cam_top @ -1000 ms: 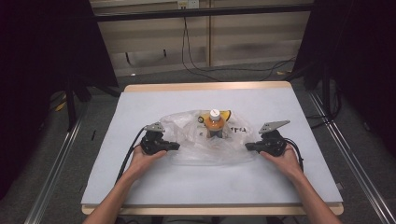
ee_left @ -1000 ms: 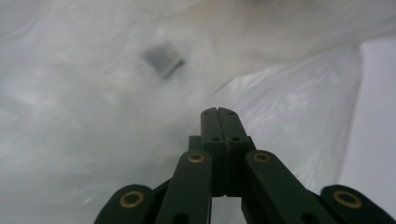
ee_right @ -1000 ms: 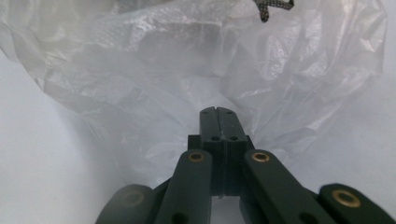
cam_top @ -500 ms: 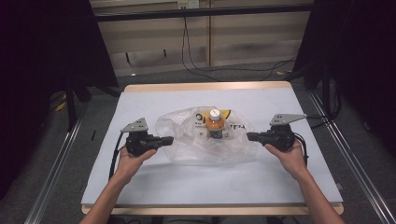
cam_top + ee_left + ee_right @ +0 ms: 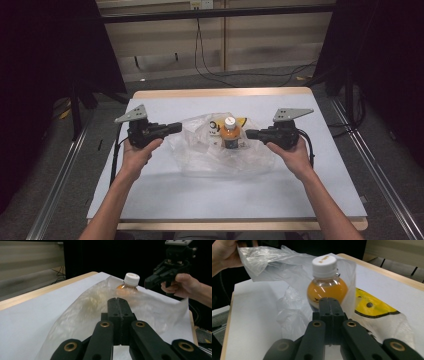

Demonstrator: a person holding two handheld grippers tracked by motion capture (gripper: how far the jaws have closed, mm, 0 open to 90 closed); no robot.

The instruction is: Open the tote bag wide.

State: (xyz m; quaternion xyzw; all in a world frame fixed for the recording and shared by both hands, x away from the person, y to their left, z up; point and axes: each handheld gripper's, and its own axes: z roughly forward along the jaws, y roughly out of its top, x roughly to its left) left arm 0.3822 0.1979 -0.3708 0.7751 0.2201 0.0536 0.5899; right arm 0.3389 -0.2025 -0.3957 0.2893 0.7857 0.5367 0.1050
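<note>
Jaws pressed together on both grippers, left gripper (image 5: 176, 126) and right gripper (image 5: 250, 133) flank the bottle (image 5: 230, 133) in its plastic bag (image 5: 200, 150) mid-desk; best approach level.

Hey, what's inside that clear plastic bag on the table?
Inside the plastic bag stands a bottle of orange liquid with a white cap. A yellow print marks the bag. The bottle's base is hidden behind the right gripper.

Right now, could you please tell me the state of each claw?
Left claw: shut on the plastic bag.
Right claw: shut on the plastic bag.
</note>
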